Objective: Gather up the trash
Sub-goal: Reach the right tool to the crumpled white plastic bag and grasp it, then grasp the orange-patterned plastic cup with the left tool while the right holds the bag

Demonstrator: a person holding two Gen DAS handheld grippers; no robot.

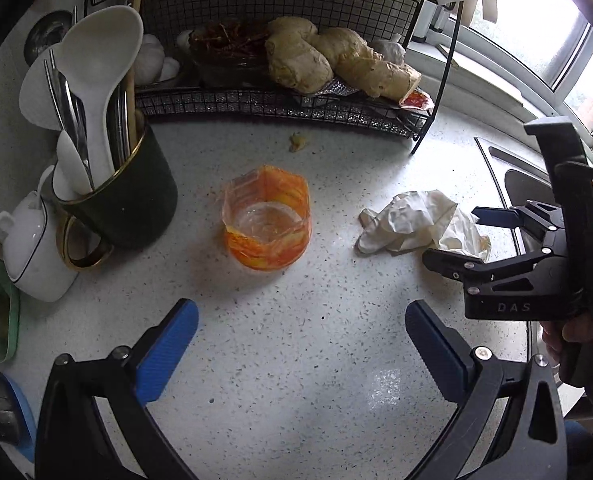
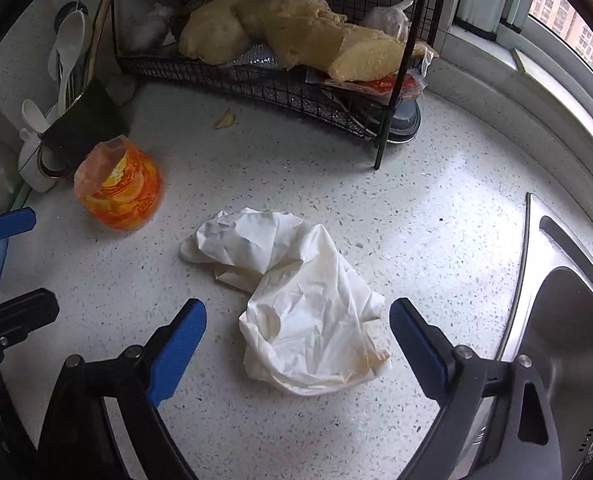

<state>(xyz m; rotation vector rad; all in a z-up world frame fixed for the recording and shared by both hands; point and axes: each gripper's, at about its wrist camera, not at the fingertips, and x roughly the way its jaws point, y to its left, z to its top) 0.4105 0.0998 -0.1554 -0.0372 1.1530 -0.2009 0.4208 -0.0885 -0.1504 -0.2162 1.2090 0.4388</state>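
Right gripper (image 2: 298, 326) pointing steeply down at the countertop (image 2: 296, 168), jaws gaping wide w/ nothing clamped. Straddling the near end of a crumpled white tissue (image 2: 296, 304), pads either side but not pressing on it; rest of the tissue trailing away ahead and to the left. Sitting further out front-left: cut-off orange plastic cup (image 2: 118, 190), upright. Small yellowish scrap (image 2: 225, 120) lying beyond that, just short of the black wire rack (image 2: 280, 84) w/ ginger pieces (image 2: 296, 36) piled inside. Steel sink (image 2: 568, 320) running along the right side, window ledge behind it.

Left gripper (image 1: 302, 344) also hanging over the counter, jaws spread wide, empty, only bare speckled top between the fingers. Orange cup (image 1: 266, 218) standing just ahead of it, roughly centred, open mouth up and looking empty. Tissue (image 1: 416, 224) lying off to the front-right, right gripper's (image 1: 452, 240) black frame hovering over its far edge, a hand (image 1: 568, 344) gripping the handle. Dark mug (image 1: 132, 196) stuffed w/ spoons and utensils standing front-left, white lidded pot (image 1: 36, 244) beside it. Scrap (image 1: 297, 142) lying past the cup, near the rack's (image 1: 256, 104) front edge.
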